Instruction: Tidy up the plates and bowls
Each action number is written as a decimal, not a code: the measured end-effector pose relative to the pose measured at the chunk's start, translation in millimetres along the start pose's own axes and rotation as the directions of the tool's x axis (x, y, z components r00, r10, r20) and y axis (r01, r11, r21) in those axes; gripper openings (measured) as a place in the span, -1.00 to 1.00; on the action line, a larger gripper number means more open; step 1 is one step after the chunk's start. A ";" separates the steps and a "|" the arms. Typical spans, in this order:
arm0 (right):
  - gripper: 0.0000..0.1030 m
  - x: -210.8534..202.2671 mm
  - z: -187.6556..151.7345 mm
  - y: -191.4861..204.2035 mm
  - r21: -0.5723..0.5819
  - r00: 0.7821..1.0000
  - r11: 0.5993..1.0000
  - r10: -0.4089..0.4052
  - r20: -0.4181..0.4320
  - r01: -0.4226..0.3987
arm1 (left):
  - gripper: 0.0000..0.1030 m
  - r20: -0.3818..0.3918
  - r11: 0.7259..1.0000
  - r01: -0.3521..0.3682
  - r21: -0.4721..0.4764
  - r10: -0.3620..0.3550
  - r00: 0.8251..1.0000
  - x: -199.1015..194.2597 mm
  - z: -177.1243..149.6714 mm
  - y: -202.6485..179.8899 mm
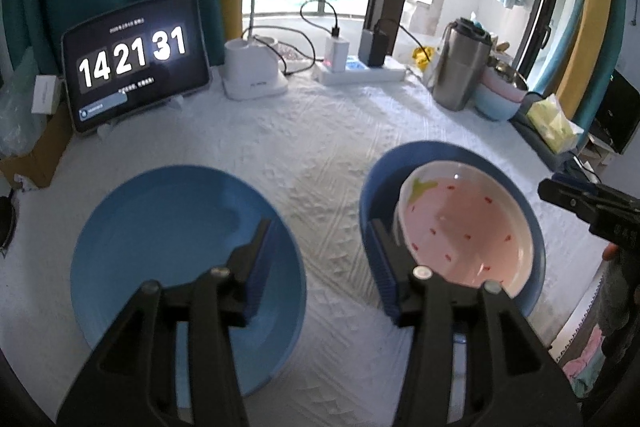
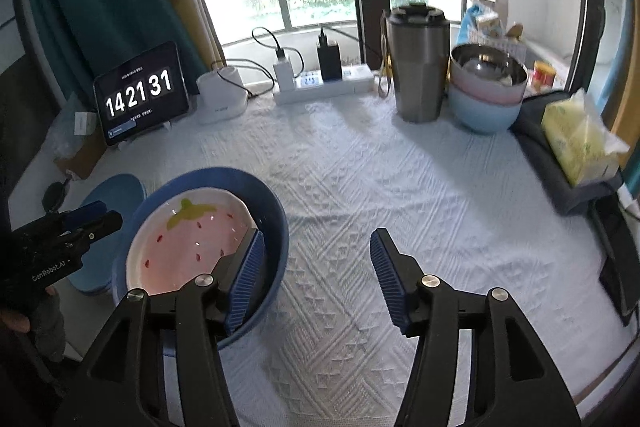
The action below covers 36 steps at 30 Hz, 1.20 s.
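**Two sets of tongs gaping, strawberry bowl [image 1: 464, 227] nested in blue bowl [image 1: 374, 187]**

Both bowls on the white tablecloth [image 2: 400, 187], the pink-and-white strawberry bowl lying tilted inside the deeper blue bowl, one edge raised against the blue wall. Just to the left of that pair in the left wrist view, a flat blue plate [image 1: 168, 243], apart from the bowls with a strip of cloth between.

Left gripper [image 1: 322, 267]: jaws partly apart, gripping nothing, only cloth showing in the gap. One ribbed pad hanging over the plate, the other in front of the blue bowl's near wall; contact with either impossible to tell.

Right gripper [image 2: 316, 279]: jaws wide, likewise holding nothing, bare cloth between the pads. Left pad overlapping the blue bowl's right rim, right pad over open cloth.

Farther back along the table edge: a tablet [image 2: 140, 93] showing large clock digits, a steel tumbler [image 2: 420, 67], and a second stack [image 2: 484, 95] of a steel bowl inside a pink one inside a pale blue one, well apart from the nested pair. Beside that stack, a yellow tissue pack [image 2: 580, 139].
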State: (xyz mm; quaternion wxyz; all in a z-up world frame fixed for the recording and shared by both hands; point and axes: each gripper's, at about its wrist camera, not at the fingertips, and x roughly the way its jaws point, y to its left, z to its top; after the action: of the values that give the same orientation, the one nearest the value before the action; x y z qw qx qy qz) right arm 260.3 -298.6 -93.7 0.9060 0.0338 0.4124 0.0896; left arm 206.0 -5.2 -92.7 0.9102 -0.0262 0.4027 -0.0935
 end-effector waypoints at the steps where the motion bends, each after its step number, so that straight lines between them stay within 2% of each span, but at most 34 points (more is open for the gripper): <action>1: 0.14 3.0 -1.6 -0.3 0.004 1.000 1.000 0.010 -0.012 -0.010 | -0.06 0.001 1.000 0.002 0.006 -0.002 1.000 -0.7 -0.5 -0.5; 10: 0.14 24.7 -11.3 -2.3 0.038 0.994 0.998 0.044 -0.099 -0.040 | -0.05 -0.069 0.997 0.012 0.077 -0.007 0.998 10.3 -0.2 -14.3; 13: 0.14 29.7 -13.0 -4.0 0.054 0.992 0.997 0.064 -0.113 -0.058 | -0.05 -0.095 0.996 0.012 0.092 -0.003 0.995 14.4 -1.0 -19.5; 18: 0.14 33.1 -13.2 -1.4 0.055 0.992 0.998 0.045 -0.115 -0.039 | -0.05 -0.117 0.995 0.001 0.098 0.011 0.993 20.6 -2.3 -25.1; 22: 0.16 34.4 -14.1 -5.6 0.091 0.992 0.995 0.055 -0.115 -0.045 | -0.03 -0.125 0.998 0.000 0.064 0.008 0.992 23.6 -2.0 -21.0; 25: 0.28 35.3 -16.0 -8.8 0.115 0.993 0.993 0.045 -0.105 -0.033 | 0.05 -0.121 0.998 -0.026 0.049 0.032 0.992 28.9 -3.4 -21.2; 28: 0.38 41.9 -17.3 -17.2 0.150 0.991 0.987 0.079 -0.111 -0.062 | 0.13 -0.109 0.998 -0.048 0.028 0.051 0.993 31.5 -3.3 -19.3; 29: 0.45 44.8 -17.9 -20.5 0.169 0.989 0.983 0.089 -0.115 -0.068 | 0.14 -0.114 0.999 -0.040 0.017 0.041 0.993 32.2 -2.8 -17.2; 34: 0.45 49.5 -19.3 -24.1 0.210 0.990 0.975 0.102 -0.100 -0.079 | 0.14 -0.126 0.996 0.049 -0.079 -0.059 0.990 36.1 -5.4 -3.0; 36: 0.45 51.6 -20.5 -25.5 0.233 0.990 0.969 0.106 -0.089 -0.083 | 0.14 -0.102 0.996 0.040 -0.084 -0.048 0.994 33.9 -8.0 -5.3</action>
State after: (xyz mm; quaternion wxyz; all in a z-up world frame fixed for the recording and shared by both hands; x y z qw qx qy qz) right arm 281.5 -314.1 -148.8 0.8687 0.1530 0.4631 0.0861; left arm 221.6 -16.7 -122.1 0.8839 -0.0675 0.4522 -0.0982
